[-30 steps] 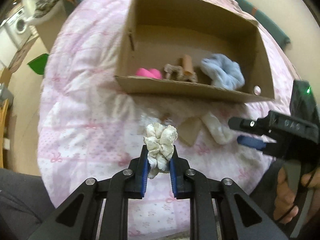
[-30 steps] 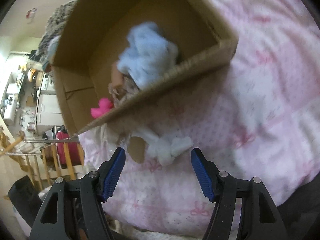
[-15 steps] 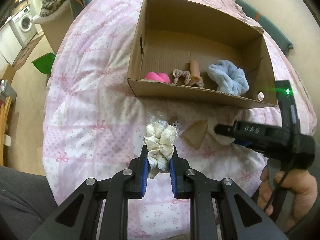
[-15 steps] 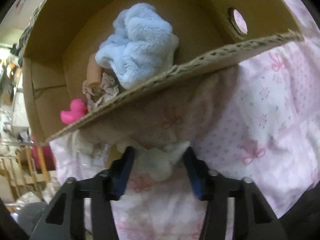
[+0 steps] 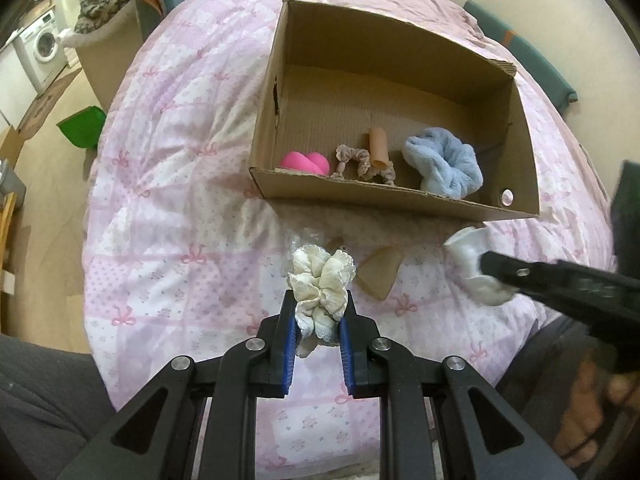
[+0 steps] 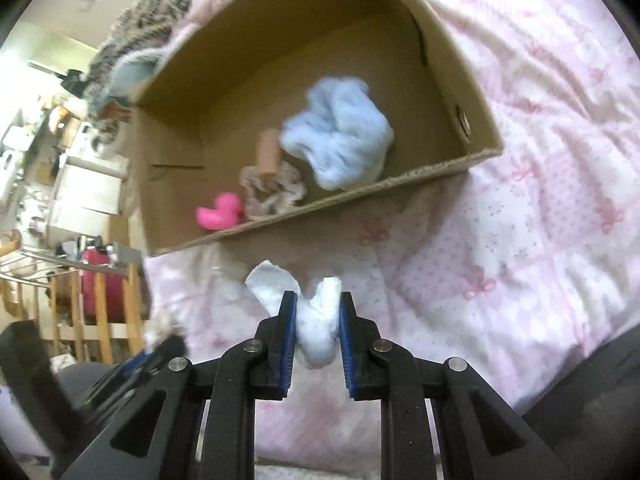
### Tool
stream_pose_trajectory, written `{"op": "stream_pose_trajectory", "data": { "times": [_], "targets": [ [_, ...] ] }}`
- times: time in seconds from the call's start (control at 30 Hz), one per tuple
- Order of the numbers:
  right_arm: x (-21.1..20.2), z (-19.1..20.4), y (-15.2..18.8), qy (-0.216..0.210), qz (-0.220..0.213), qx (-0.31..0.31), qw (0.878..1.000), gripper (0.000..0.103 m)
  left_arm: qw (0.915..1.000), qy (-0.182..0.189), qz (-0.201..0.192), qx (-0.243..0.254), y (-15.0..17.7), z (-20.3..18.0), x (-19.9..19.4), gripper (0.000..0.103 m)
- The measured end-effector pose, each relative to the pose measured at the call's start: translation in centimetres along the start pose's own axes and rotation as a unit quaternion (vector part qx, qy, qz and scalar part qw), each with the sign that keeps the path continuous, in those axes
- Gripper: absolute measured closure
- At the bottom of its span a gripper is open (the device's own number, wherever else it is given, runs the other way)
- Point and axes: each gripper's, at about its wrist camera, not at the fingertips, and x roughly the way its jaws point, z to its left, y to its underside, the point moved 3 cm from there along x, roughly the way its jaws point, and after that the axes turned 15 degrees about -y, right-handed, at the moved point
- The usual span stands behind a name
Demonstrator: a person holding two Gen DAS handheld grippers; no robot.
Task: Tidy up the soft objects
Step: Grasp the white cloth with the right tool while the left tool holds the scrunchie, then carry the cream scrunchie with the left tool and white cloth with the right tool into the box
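My left gripper (image 5: 318,312) is shut on a cream frilly scrunchie (image 5: 321,282) and holds it above the pink quilt, in front of the cardboard box (image 5: 384,200). My right gripper (image 6: 318,312) is shut on a white soft cloth piece (image 6: 316,328), lifted off the quilt; it also shows in the left wrist view (image 5: 476,266). Inside the box lie a light blue fluffy scrunchie (image 5: 444,164), a beige scrunchie (image 5: 362,164), a tan cylinder (image 5: 379,146) and a pink rubber duck (image 6: 222,212).
A tan cardboard scrap (image 5: 382,276) and a clear wrapper (image 5: 308,238) lie on the pink quilt (image 5: 172,216) in front of the box. A green bin (image 5: 82,132) and a washing machine (image 5: 42,46) stand off the bed at left. The bed edge is close below.
My right gripper moved onto the white cloth by the box, shut on it and lifted it. My left gripper kept holding the cream scrunchie, drawing back slightly.
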Motion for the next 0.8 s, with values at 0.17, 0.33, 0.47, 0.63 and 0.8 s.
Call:
{"op": "stream_pose_trajectory", "data": {
  "times": [0.17, 0.33, 0.47, 0.63, 0.8],
  "targets": [
    [-3.6, 1.6, 0.3, -0.019, -0.028, -0.031, 0.999, 0.082, 0.9999, -0.002, -0.012, -0.004, -0.8, 0.2, -1.3, 0.086],
    [-7.1, 2.4, -1.1, -0.025, -0.061, -0.069, 0.995, 0.082, 0.9993, -0.008, -0.037, 0.006, -3.1, -0.3, -3.0, 0.086],
    [-8.4, 2.4, -2.7, -0.020, -0.082, -0.080, 0.993, 0.082, 0.9984, -0.016, -0.051, 0.016, -5.1, -0.8, -3.5, 0.086],
    [-8.9, 1.6, -4.6, -0.013, -0.103, -0.079, 0.991, 0.082, 0.9974, -0.025, -0.062, 0.027, -7.1, -1.4, -3.2, 0.086],
    [-8.6, 0.8, -6.2, -0.001, -0.109, -0.081, 0.991, 0.082, 0.9968, -0.031, -0.072, 0.016, -9.2, -1.3, -3.1, 0.086]
  ]
}}
